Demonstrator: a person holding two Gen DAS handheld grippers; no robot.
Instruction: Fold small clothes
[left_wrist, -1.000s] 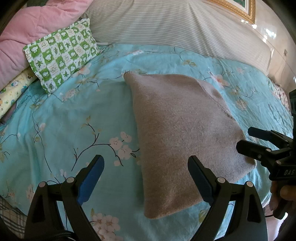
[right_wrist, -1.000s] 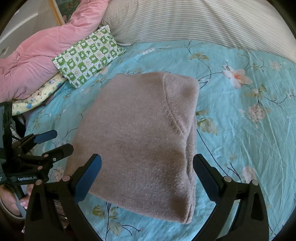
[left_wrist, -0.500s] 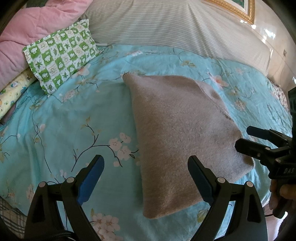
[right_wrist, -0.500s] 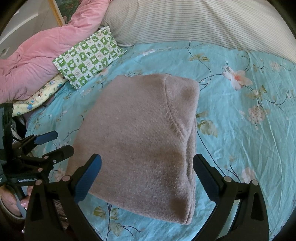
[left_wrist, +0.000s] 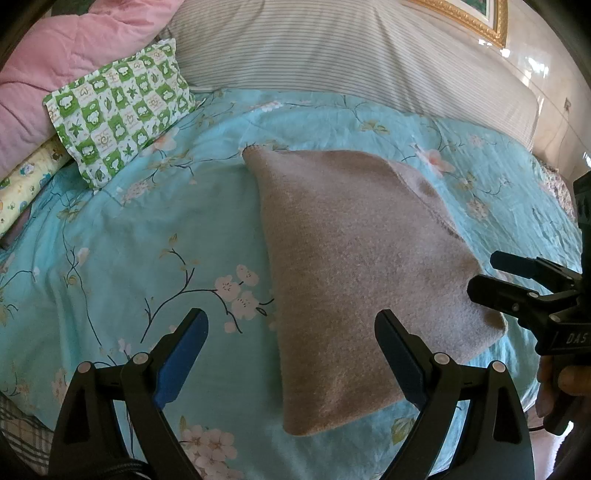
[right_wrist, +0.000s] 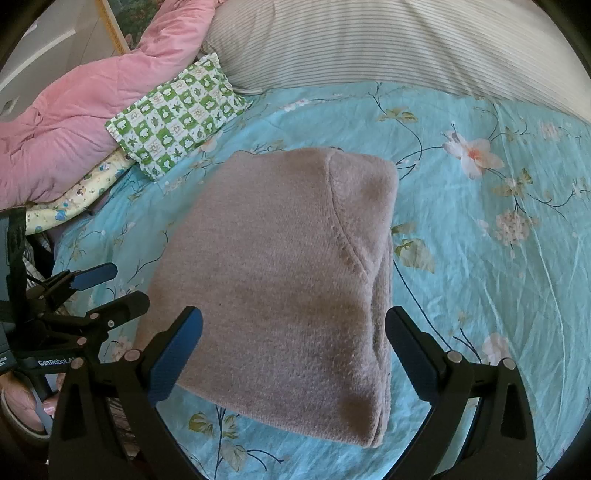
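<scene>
A folded taupe sweater (right_wrist: 280, 280) lies flat on the turquoise floral bedsheet (right_wrist: 480, 258) near the green checked pillow (right_wrist: 177, 114), while the left gripper (left_wrist: 291, 354) and right gripper (right_wrist: 295, 350) hover above its near edge, jaws spread wide, gripping nothing.

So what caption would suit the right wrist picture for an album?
Open right gripper above a folded brown sweater on a floral bedsheet.
</scene>
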